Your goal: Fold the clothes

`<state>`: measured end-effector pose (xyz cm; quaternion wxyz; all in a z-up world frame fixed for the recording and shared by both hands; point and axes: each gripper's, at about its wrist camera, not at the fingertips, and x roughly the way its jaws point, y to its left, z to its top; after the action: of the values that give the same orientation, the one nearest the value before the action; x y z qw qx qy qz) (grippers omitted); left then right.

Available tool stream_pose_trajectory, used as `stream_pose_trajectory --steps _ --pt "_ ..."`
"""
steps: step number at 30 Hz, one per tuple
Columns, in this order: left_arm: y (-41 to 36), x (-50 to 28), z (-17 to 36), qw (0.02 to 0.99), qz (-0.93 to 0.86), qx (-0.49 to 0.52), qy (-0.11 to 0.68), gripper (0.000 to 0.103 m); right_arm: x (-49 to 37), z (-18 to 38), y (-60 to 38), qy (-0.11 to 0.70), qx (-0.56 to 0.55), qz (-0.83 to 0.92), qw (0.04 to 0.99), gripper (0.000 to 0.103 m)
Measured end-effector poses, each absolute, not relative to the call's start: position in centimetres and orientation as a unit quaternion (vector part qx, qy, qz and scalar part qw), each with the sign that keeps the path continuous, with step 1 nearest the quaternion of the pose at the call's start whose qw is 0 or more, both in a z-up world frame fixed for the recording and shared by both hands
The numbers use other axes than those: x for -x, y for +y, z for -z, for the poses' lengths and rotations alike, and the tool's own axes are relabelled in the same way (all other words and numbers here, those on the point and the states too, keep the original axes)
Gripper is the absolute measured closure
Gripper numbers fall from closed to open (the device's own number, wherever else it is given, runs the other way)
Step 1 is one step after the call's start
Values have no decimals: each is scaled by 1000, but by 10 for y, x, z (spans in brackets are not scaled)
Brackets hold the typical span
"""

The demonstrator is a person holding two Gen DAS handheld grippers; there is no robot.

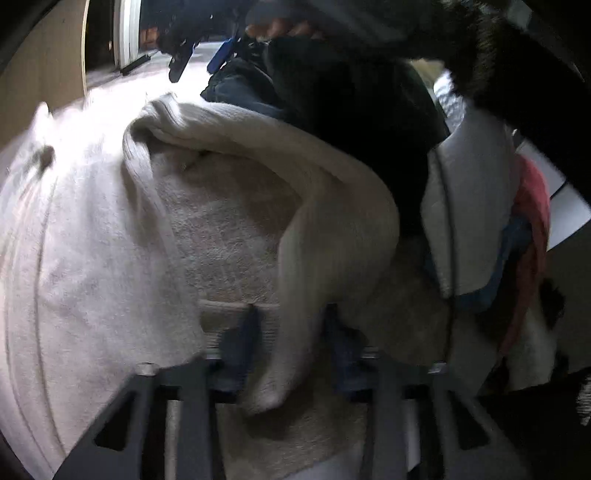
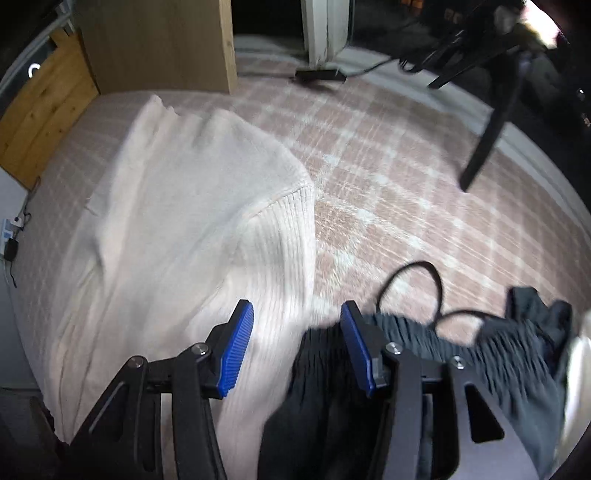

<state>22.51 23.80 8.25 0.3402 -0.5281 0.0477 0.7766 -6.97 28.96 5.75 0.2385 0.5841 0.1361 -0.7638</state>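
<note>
One cream sweater (image 2: 207,206) lies spread on the bed (image 2: 406,192), its ribbed hem toward the right claw (image 2: 297,347). In the left wrist view the same cream knit (image 1: 258,140) is bunched into a thick fold, and a flap of it hangs down between the left claw's (image 1: 290,343) two blue pads. There the picture is blurred, yet the pads stand close on either side of the flap and the claw grips the sweater.

The right claw hangs above the bed with its two blue pads (image 2: 236,350) apart and nothing pressed between them; it is open. The sweater's hem lies below its left pad and the edge of one dark garment (image 2: 480,354) below its right pad. That garment has a gathered waistband, and a black cord (image 2: 417,284) loops out of it onto the bed.

In the left wrist view a pile of further clothes sits just beside the sweater: one dark piece (image 1: 351,122), one grey-white piece (image 1: 469,206), one blue piece (image 1: 513,236) and one pink piece (image 1: 535,206). How many more lie under them cannot be told.

The bed cover is pink with a pale check. Beyond it stand one wooden panel (image 2: 159,40) and one white post (image 2: 325,26), with a black cable (image 2: 365,68) at its foot.
</note>
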Motion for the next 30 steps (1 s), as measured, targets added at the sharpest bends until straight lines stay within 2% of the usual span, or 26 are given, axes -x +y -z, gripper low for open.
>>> stream_pose_trajectory --steps 3,8,9,10,12,18,22,24,26,27,28,29,30 --pt "239 -229 -91 349 -772 530 31 94 82 -41 286 142 -593 755 241 54" --pt "231 -245 -125 386 -766 512 -44 94 86 -29 287 117 -597 741 283 52" --pt "230 -248 -130 389 -765 510 -53 94 85 -30 289 104 -597 737 300 55" --pt "228 -251 -135 391 -765 508 -61 94 84 -32 291 90 -597 732 316 74" --pt "223 -256 -143 395 -763 504 -80 94 84 -36 296 71 -599 727 328 95" --pt "188 -266 -150 367 -776 495 -131 94 92 -59 320 -23 -603 725 332 97" --pt "135 -279 -147 304 -790 495 -195 94 86 -79 305 -24 -596 728 337 97" --pt "106 -285 -136 232 -805 507 -201 92 89 -86 286 -20 -599 725 340 97" --pt "80 -290 -124 154 -816 523 -192 91 87 -90 260 -26 -600 718 352 88" --pt "73 -293 -120 128 -817 531 -185 91 84 -91 247 -26 -601 715 356 74" --pt "67 -295 -118 110 -816 537 -183 91 80 -93 233 -27 -602 712 360 68" --pt "60 -298 -115 91 -815 543 -180 90 76 -95 230 -21 -595 716 364 68" --pt "60 -300 -117 87 -817 543 -173 84 73 -98 228 -3 -587 723 364 68"
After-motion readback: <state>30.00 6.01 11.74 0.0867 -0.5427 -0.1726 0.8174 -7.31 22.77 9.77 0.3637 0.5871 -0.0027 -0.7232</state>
